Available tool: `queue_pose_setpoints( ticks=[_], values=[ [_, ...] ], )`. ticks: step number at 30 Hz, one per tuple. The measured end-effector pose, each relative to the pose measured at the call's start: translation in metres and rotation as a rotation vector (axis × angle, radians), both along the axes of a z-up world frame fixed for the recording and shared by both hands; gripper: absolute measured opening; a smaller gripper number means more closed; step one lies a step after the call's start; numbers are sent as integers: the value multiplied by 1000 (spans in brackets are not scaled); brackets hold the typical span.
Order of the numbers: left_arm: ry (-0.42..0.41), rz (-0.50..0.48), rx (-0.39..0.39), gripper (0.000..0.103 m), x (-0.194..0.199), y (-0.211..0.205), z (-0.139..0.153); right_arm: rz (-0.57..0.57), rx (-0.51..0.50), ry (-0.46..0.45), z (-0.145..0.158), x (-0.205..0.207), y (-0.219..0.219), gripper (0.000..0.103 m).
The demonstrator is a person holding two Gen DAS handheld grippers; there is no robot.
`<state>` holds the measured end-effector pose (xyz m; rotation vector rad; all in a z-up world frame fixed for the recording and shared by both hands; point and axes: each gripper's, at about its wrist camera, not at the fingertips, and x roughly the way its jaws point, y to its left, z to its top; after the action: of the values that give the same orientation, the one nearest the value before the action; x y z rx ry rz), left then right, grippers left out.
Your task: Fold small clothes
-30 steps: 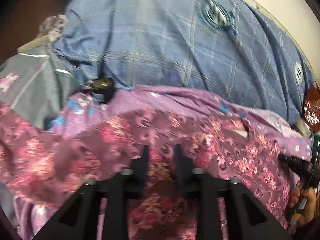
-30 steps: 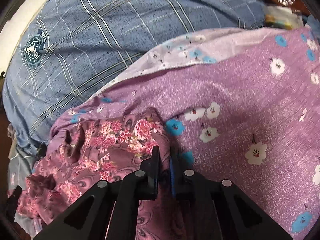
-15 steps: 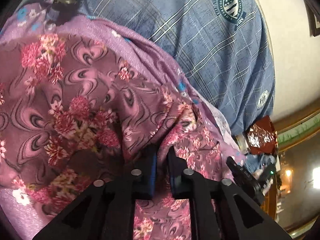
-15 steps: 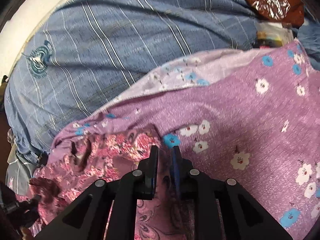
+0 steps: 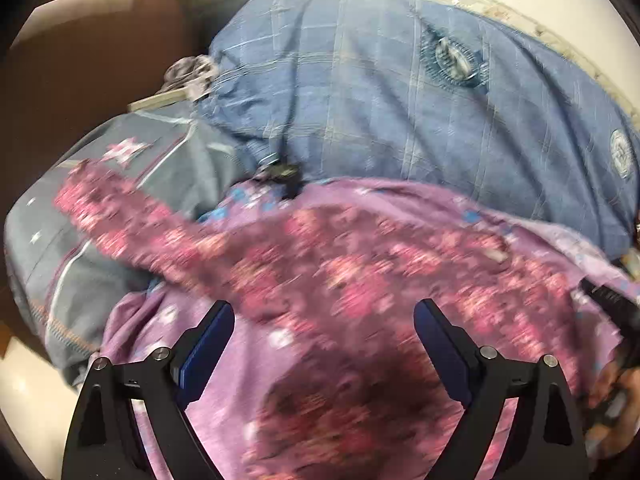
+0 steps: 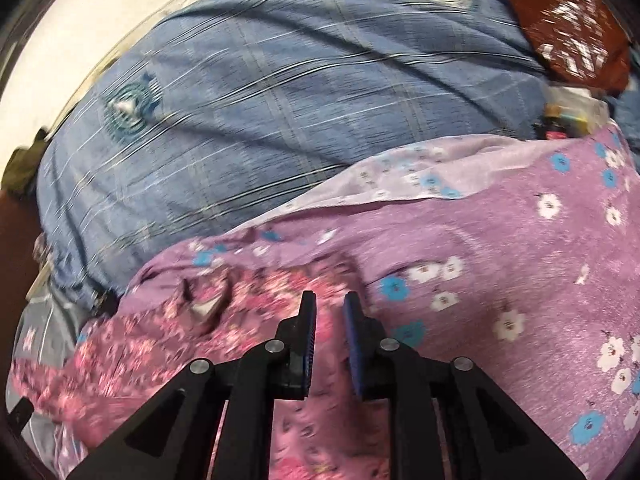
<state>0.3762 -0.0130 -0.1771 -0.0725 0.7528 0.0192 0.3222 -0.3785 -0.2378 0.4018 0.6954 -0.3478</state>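
A small maroon garment with pink flowers (image 5: pixel 360 272) lies spread on a purple flowered sheet (image 5: pixel 180 320), blurred by motion. My left gripper (image 5: pixel 324 320) is wide open above its near edge and holds nothing. In the right wrist view the same garment (image 6: pixel 240 320) lies at lower left on the purple sheet (image 6: pixel 500 240). My right gripper (image 6: pixel 330 308) has its jaws a narrow gap apart over the garment's right edge; cloth shows between them, and whether they pinch it is unclear.
A blue plaid quilt (image 5: pixel 400 100) fills the far side. A grey pillow (image 5: pixel 132 184) lies at left, with a brown headboard (image 5: pixel 80 60) behind. A red-brown foil packet (image 6: pixel 572 28) and small items lie at the far right. White wall beyond.
My left gripper has opened wide and let go of the garment, and has swung back over it. My right gripper's jaws have parted slightly. The garment now lies flatter.
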Motion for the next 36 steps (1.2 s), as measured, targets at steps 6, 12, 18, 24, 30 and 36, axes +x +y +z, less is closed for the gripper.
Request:
queue_pose_setpoints(
  ticks=[6, 12, 18, 24, 30, 36],
  values=[
    [225, 153, -147, 91, 35, 27, -32, 208, 158, 70, -13, 17, 27, 64],
    [326, 69, -198, 82, 82, 7, -54, 320, -22, 237, -41, 37, 79, 56],
    [361, -8, -203, 32, 144, -28, -86, 120, -132, 261, -56, 42, 57, 0],
    [336, 49, -44, 24, 167, -21, -73, -48, -128, 137, -27, 27, 15, 0],
    [278, 84, 1, 19, 113, 25, -49, -9, -13, 98, -19, 24, 6, 8],
    [289, 304, -100, 35, 85, 102, -41, 323, 159, 16, -6, 28, 57, 59]
  ],
)
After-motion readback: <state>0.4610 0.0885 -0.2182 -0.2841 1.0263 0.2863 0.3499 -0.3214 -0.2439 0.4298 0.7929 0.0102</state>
